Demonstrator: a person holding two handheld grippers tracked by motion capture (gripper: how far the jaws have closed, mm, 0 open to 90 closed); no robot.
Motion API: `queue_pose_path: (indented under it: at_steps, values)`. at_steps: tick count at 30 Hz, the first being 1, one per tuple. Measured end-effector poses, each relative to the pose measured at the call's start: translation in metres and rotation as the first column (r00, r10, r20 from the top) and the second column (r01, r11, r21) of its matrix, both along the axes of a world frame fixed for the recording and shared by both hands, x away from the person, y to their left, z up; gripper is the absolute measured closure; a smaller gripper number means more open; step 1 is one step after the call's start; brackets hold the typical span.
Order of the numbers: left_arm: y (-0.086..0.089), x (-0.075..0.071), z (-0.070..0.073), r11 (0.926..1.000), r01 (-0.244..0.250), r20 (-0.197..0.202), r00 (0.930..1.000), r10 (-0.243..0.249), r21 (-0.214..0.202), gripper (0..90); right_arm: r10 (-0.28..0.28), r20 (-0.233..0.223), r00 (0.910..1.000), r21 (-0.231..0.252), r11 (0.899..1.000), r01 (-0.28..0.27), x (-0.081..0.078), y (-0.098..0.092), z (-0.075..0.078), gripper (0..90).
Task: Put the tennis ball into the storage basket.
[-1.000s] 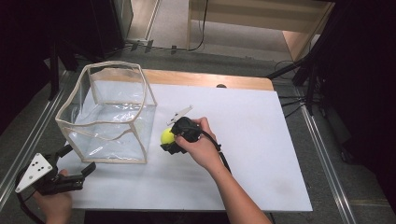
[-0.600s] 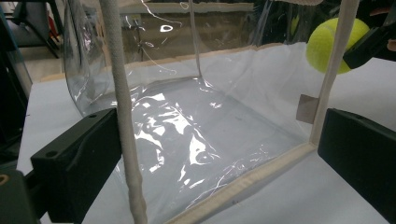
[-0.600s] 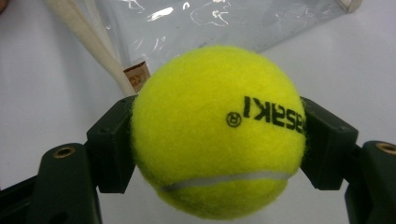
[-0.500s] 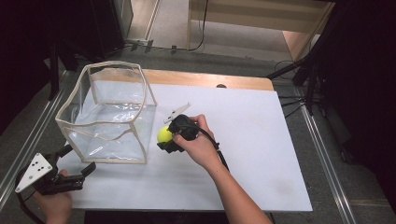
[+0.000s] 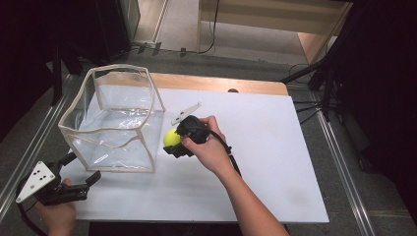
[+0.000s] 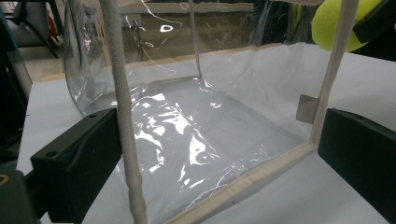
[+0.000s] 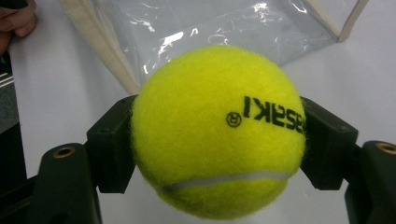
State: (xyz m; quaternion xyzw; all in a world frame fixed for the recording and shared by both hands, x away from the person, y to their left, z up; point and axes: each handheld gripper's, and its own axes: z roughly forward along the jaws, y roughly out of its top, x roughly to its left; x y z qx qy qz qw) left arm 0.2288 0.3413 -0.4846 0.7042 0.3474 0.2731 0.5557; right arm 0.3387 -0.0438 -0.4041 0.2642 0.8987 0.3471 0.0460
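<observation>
Holding the tennis ball (image 7: 218,131) clamped in your right gripper (image 5: 178,140) at mid-frame, you look mid-carry. Next, probably lift it over the clear bin's (image 5: 114,118) rim and release; your left gripper's (image 5: 78,169) fingers (image 6: 77,161) stand wide open, empty, lower left.

ball (image 7: 217,130): fuzzy yellow felt
box (image 5: 114,120): glossy clear plastic, cloth edging
bench (image 5: 275,147): matt white
jaws: matt black plastic

Clear plastic box (image 5: 115,120) on table (image 5: 275,162), at left edge toward far corner. Tennis ball (image 5: 171,137) in right gripper (image 5: 173,140), just right of box. Left gripper (image 5: 74,172) at table's near left corner, before box.
</observation>
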Motion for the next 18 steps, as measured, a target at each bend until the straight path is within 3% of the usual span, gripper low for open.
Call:
queue_pose_path:
  at_steps: [18]
  values:
    - [0.000, 0.000, 0.000, 1.0000, -0.001, 0.000, 1.0000, 0.001, 0.001, 0.1, 0.017, 0.043, 0.9989, 0.020, 1.000, -0.017, 0.002, -0.001, 0.036, 23.6]
